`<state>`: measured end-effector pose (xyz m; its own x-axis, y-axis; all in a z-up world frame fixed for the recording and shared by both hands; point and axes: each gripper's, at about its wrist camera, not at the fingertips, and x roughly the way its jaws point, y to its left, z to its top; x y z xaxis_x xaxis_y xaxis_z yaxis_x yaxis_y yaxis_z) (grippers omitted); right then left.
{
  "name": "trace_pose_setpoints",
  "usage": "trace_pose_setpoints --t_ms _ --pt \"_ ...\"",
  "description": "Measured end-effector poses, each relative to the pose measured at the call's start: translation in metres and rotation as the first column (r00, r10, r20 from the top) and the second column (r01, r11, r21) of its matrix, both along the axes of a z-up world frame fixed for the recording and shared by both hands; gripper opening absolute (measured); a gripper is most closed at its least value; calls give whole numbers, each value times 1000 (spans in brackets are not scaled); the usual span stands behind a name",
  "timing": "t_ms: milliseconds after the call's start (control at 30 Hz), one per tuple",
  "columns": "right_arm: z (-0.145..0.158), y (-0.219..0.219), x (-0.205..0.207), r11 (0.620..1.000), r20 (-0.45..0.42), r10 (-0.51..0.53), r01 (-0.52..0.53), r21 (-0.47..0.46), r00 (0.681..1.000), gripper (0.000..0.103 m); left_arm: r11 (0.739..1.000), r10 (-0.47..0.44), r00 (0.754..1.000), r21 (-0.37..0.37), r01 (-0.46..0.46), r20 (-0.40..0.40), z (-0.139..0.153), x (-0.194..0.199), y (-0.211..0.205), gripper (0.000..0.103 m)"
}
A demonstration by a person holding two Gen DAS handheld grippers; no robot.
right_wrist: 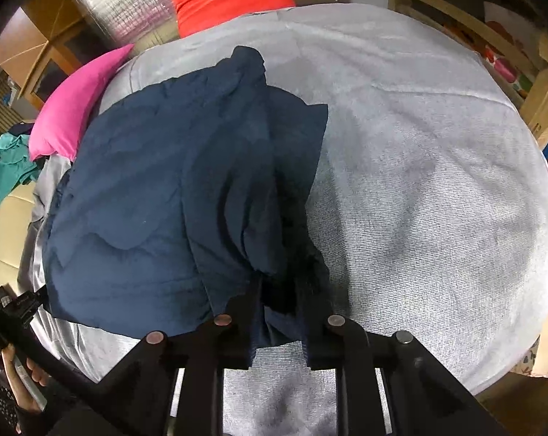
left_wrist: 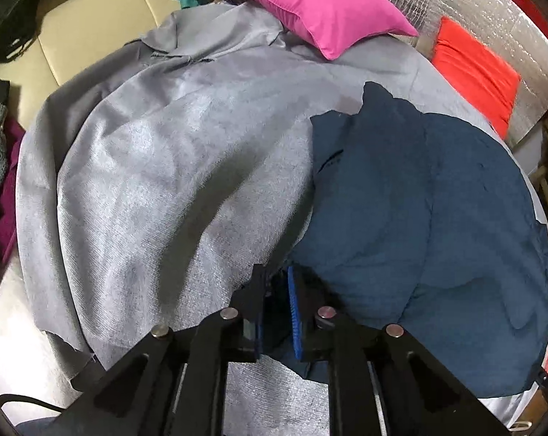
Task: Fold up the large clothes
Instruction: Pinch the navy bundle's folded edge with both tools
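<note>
I have both grippers clamped on the near hem of the navy garment (right_wrist: pixel 157 189), left gripper (left_wrist: pixel 277 309) and right gripper (right_wrist: pixel 279 298) at separate corners, so it lies stretched across the grey-covered bed (right_wrist: pixel 437 181) near its front edge, ready to fold.

Left gripper (left_wrist: pixel 278 292): my fingers nearly together, pinching dark blue cloth (left_wrist: pixel 419 218) at its 7 o'clock edge.
Right gripper (right_wrist: pixel 279 290): my fingers pinching the cloth's bunched 6 o'clock edge, pointing toward 12 o'clock.
</note>
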<state>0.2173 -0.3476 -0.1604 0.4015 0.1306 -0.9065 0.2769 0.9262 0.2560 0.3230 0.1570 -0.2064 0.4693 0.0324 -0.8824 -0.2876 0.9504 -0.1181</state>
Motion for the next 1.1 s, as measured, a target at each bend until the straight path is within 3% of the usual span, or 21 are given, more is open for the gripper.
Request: trace_pose_setpoints --t_ms 233,533,667,800,867,900,1100 --pt "0 2 -1 1000 -9 -11 11 -13 1000 22 997 -22 1000 73 23 -6 0 2 -10 16" --pt "12 -2 -8 997 33 -45 47 -67 998 18 998 -9 1000 67 9 -10 0 1 -9 17" --pt "25 -5 -14 996 105 -55 62 -61 993 19 998 -7 1000 55 8 -6 4 0 -8 16" --pt "29 -9 -20 998 142 -54 49 43 988 29 1000 -3 998 5 3 64 16 -6 -4 18" --pt "25 -5 -17 996 132 -43 32 82 990 39 1000 -8 997 0 8 72 17 -6 -6 28" --pt "24 -3 -16 996 125 -43 33 83 991 44 1000 -10 998 0 10 62 15 -5 -6 33" --pt "26 -2 -14 995 143 -53 41 86 988 55 1000 0 999 -10 0 49 11 1 -6 33"
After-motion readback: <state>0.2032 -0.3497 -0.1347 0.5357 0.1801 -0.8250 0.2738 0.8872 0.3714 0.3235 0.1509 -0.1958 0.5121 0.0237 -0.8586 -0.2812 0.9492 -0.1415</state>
